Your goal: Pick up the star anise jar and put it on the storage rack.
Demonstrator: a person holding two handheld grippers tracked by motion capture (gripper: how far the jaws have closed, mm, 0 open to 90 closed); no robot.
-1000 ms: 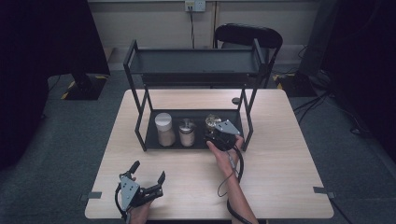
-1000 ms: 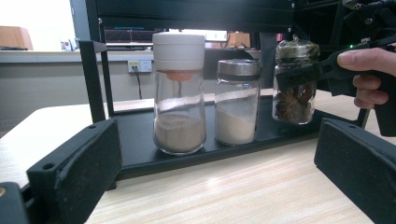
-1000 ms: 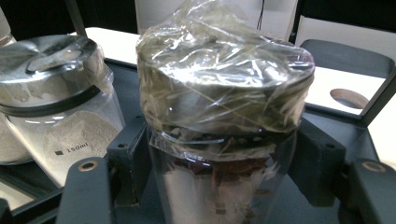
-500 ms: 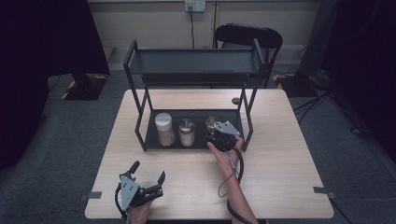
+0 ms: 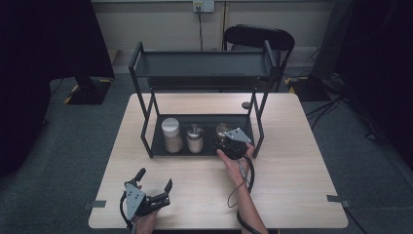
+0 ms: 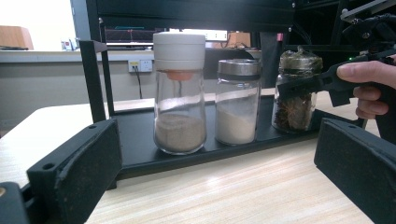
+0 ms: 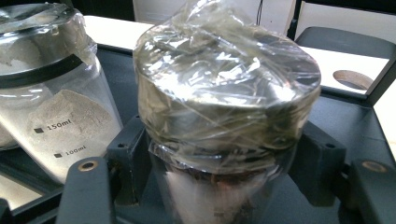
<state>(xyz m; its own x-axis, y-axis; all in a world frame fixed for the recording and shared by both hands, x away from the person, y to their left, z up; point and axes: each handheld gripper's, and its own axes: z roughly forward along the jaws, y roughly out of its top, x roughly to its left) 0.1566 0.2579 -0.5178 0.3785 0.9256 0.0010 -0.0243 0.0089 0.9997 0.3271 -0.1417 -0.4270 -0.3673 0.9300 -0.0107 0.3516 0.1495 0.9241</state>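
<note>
A pale wooden table (image 5: 292, 185) stands on grey carpet (image 5: 370, 161) — a black chair (image 5: 258, 36) behind it, a cream wall (image 5: 160, 24) with a socket (image 5: 203, 6), dark corners either side.

table (image 5: 292, 195): pale wood | rack (image 5: 146, 87): black, stood on table, beyond left fingers (image 6: 74, 172) | tray (image 5: 158, 145): three jars in a row, wrapped jar (image 7: 224, 107) between right fingers (image 7: 126, 154)

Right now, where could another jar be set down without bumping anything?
The top shelf is bare, as is the table right of the rack. The bottom tray is crowded: three jars in a row, the right claw gripping the wrapped jar.
</note>
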